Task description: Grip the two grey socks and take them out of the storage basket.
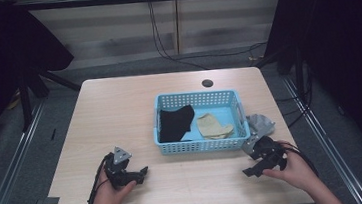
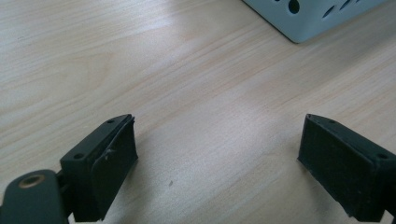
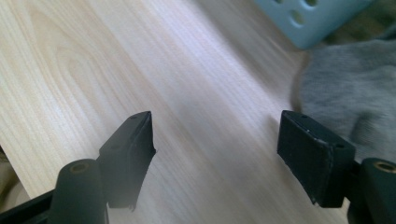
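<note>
Basket (image 1: 201, 146) holding two cloths, black (image 1: 176, 122) and beige (image 1: 213, 126), one grey cloth (image 1: 260, 122) beside, two hand-held grippers spread

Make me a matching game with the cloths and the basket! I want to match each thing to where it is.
Things:
1. black cloth
2. tan cloth
3. grey cloth
4. blue basket

Places:
A. on the table, outside the basket, near the right gripper
B. middle of the table
C. left part of the basket
D. right part of the basket

Pairs: 1-C, 2-D, 3-A, 4-B
</note>
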Demonstrator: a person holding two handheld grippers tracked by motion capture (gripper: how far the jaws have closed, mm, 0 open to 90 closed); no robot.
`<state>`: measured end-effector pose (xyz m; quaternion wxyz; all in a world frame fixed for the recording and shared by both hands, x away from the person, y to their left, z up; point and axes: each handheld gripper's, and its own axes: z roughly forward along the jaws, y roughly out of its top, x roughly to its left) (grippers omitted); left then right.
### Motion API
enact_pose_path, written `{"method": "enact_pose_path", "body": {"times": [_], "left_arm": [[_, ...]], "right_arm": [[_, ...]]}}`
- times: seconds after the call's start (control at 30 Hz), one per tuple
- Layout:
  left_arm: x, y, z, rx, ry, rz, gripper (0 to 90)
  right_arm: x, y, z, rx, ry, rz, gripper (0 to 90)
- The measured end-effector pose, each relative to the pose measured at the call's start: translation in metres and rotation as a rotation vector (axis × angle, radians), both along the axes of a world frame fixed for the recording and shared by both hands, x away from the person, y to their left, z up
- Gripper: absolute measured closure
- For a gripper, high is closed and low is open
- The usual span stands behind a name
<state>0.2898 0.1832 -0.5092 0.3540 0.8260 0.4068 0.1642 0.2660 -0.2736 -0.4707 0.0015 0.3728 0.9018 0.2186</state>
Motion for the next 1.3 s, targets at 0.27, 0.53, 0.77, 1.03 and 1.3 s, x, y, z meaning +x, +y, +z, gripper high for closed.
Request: {"method": "enact_pose_path", "body": {"times": [0.27, 0.53, 0.77, 1.03, 1.3], "left_arm": [[0.000, 0.000, 0.000, 0.002, 0.000, -0.001, 10.7], [0.000, -0.001, 0.000, -0.006, -0.001, 0.006, 10.7], [0.000, -0.001, 0.000, -0.006, -0.001, 0.006, 10.7], [0.000, -0.001, 0.000, -0.006, -0.001, 0.006, 10.7], [0.000, 0.000, 0.000, -0.005, -0.001, 0.006, 10.7]], "right_arm": [[-0.006, 0.017, -0.010, 0.030, -0.028, 0.067, 21.7], [-0.014, 0.035, -0.017, 0.052, -0.119, 0.112, 14.3], [-0.025, 0.037, -0.024, 0.073, -0.225, 0.097, 12.6], [-0.029, 0.030, -0.032, 0.156, -0.297, 0.089, 12.3], [-0.031, 0.025, -0.039, 0.222, -0.343, 0.090, 12.3]]}}
